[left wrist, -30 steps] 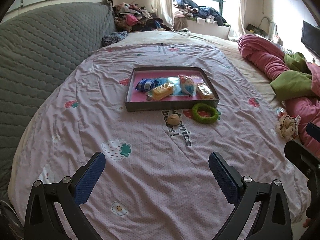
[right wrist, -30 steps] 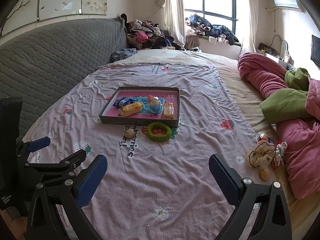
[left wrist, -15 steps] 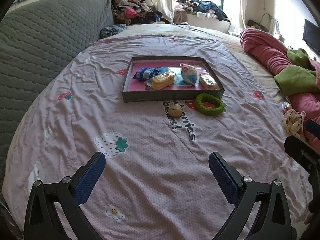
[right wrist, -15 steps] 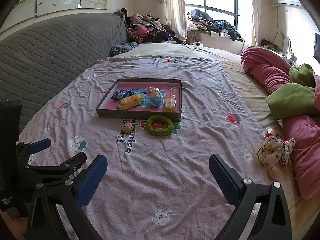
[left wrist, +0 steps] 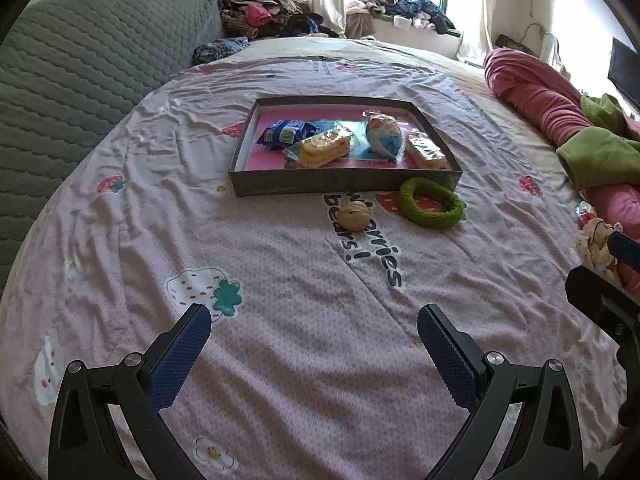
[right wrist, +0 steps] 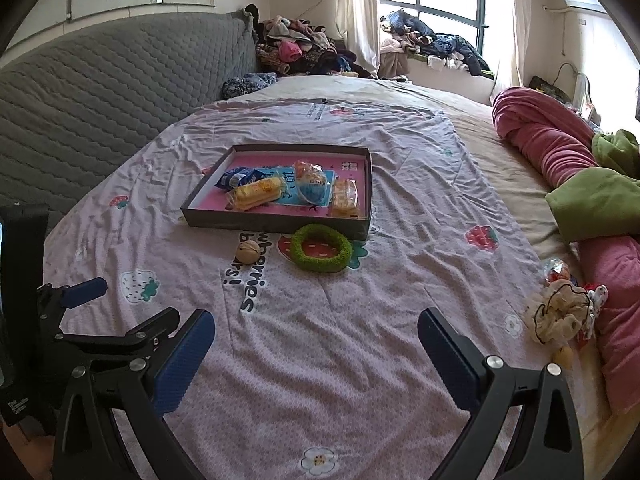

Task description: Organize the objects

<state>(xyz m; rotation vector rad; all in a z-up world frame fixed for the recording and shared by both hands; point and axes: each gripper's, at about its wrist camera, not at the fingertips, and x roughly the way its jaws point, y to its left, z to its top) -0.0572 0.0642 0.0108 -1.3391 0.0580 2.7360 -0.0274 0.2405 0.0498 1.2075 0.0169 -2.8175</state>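
Closer to the tray (left wrist: 344, 186) than a second ago, both views sunk nearer the bed (left wrist: 280, 288). Still outside it: small round beige toy (left wrist: 353, 216) and green ring (left wrist: 431, 202), just beside the tray's near wall, toward the bed's middle. Snack packets (left wrist: 320, 148) already inside. Left hand-held gripper (left wrist: 314, 340) spread wide, empty; right hand-held gripper (right wrist: 316, 342) likewise wide, empty. Best done probably by taking the toy first, straddling it squarely, closing gently, lifting clear over the wall before release. Risk: snagging the loose sheet.
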